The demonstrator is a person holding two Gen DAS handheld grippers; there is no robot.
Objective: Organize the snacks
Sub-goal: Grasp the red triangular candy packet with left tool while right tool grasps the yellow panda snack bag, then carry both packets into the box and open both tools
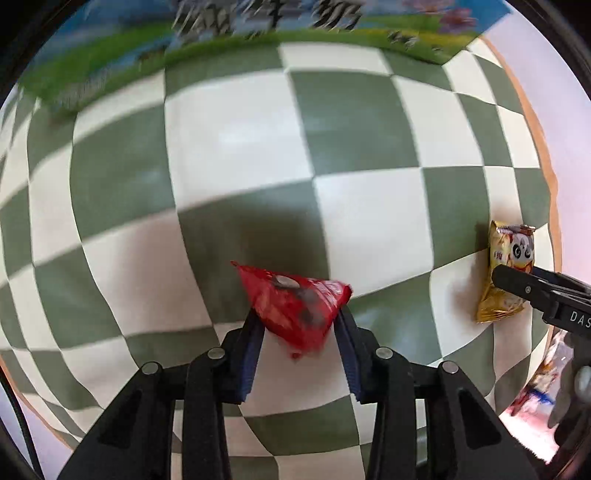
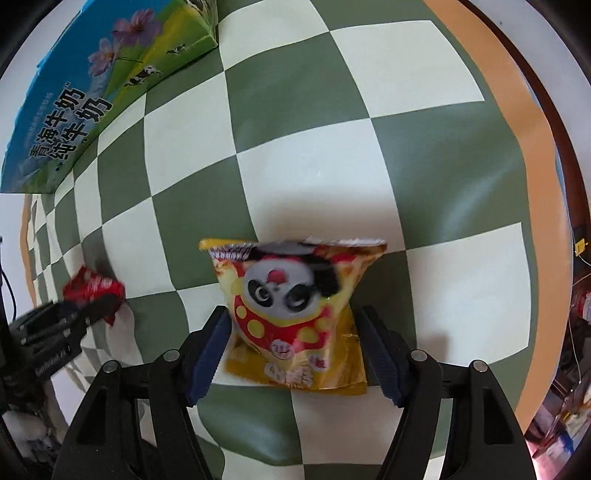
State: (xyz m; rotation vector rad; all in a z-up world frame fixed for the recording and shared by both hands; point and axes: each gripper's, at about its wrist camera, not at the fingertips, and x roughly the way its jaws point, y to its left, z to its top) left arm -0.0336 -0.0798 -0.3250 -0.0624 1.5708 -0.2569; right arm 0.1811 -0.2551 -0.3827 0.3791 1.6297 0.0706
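Pickup step: left gripper (image 1: 299, 328) clamps the red packet (image 1: 295, 306); right gripper (image 2: 291, 343) brackets the yellow packet (image 2: 295, 314) on the checkered cloth (image 2: 332, 155) (contact unclear). Next: carry to the carton (image 2: 74, 110).

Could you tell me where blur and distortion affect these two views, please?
Left wrist view: the milk carton is streaked by motion blur, the red snack packet slightly soft. Right wrist view: the carton's print is crisp, the panda snack bag slightly smeared. Fisheye bends the checkered tablecloth in both.
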